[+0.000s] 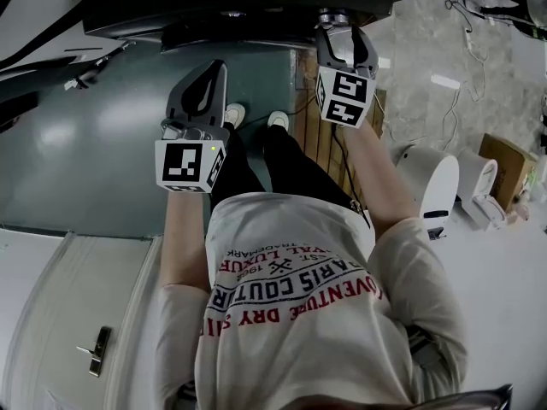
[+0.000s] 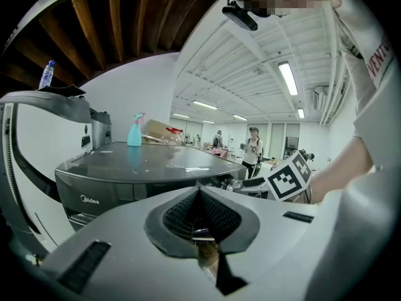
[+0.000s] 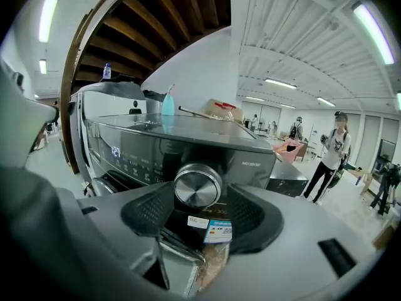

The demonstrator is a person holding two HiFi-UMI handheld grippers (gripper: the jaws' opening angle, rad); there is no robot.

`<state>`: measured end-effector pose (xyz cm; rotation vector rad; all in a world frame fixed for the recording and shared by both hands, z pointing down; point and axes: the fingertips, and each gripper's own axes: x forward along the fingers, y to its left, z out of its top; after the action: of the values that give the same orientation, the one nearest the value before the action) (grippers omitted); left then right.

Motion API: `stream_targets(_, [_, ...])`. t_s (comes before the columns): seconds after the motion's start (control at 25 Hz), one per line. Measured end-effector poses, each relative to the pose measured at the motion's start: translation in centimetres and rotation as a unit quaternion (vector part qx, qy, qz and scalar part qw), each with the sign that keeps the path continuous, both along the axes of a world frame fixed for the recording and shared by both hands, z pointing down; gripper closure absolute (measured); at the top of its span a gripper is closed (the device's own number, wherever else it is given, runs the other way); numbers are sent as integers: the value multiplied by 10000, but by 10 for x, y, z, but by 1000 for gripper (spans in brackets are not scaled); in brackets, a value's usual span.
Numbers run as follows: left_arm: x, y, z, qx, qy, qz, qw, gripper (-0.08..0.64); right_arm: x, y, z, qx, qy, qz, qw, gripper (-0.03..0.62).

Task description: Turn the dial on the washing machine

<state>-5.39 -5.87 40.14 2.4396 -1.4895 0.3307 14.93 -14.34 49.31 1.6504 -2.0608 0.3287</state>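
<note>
The dark grey washing machine stands in front of me. Its round silver dial sits on the front panel, right of the lit display. My right gripper is at the dial, its two black pads closed against the knob's left and right sides. My left gripper hangs left of it, away from the machine's front, with its pads closed together on nothing. In the left gripper view the machine fills the left and the right gripper's marker cube shows at the right.
A blue spray bottle and clutter stand on the machine's lid. White appliances and a cardboard box sit on the floor at the right. A white door lies at lower left. People stand far off.
</note>
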Motion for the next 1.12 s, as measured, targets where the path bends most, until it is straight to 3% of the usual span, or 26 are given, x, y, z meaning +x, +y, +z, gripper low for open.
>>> stream_targets(0.28, [-6,6,-40,234,-97,137,9996,543,-17,31,-47,73,-272,-552,9981,318])
stream_targets(0.4, [-11,5,-59,347,-148,197,9991,543,-29,40,-80,262,-478,-811,9952,432])
stream_targets(0.64, [-21,7,-111,767,-236,402,9960,543,-47,54,-156,912,-548,-1139,9878,542])
stream_targets(0.88, [-33,0,-145,933,-407,505,9935,543,-61,59,-215,1464,-678,-1384,9771,563])
stream_targets(1.12, [-43,-5,-178,1191,-327,560,9908,543,-69,63,-252,1852,-750,-1410,9696,565])
